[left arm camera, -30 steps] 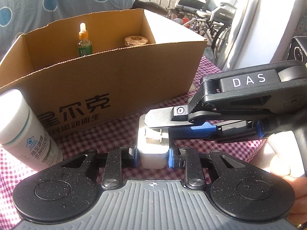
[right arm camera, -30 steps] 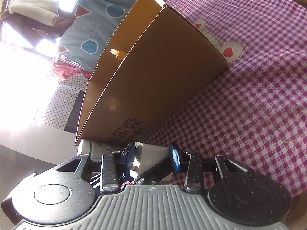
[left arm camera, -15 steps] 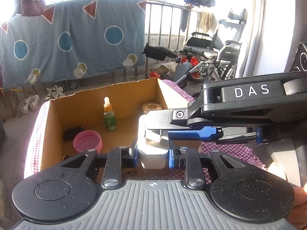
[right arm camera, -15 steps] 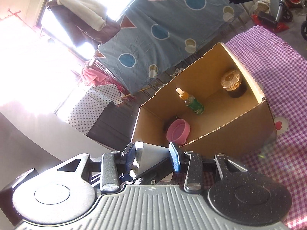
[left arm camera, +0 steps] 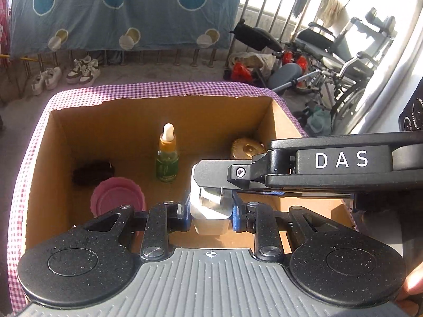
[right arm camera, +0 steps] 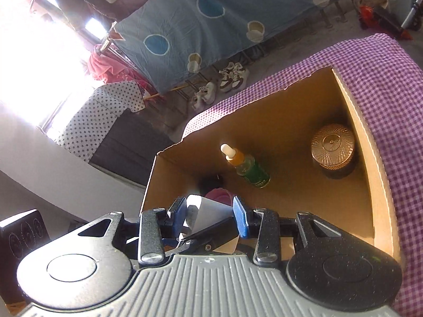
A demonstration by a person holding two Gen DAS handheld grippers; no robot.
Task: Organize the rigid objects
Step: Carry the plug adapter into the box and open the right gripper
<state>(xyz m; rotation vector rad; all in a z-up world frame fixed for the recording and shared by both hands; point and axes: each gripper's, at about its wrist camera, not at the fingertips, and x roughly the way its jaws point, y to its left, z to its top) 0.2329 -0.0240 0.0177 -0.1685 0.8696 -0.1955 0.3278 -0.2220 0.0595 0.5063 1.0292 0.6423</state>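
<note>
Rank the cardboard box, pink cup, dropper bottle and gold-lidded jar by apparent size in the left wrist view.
1. cardboard box
2. pink cup, though it sits nearest the camera
3. dropper bottle
4. gold-lidded jar: unsure, the right gripper's arm hides part of it

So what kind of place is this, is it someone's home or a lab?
Most likely a lived-in home, perhaps a balcony or sunroom. A patterned blue sheet hangs on a railing, sneakers sit on the floor beneath it, and a wheelchair is parked near the window beside the checked tablecloth.
</note>
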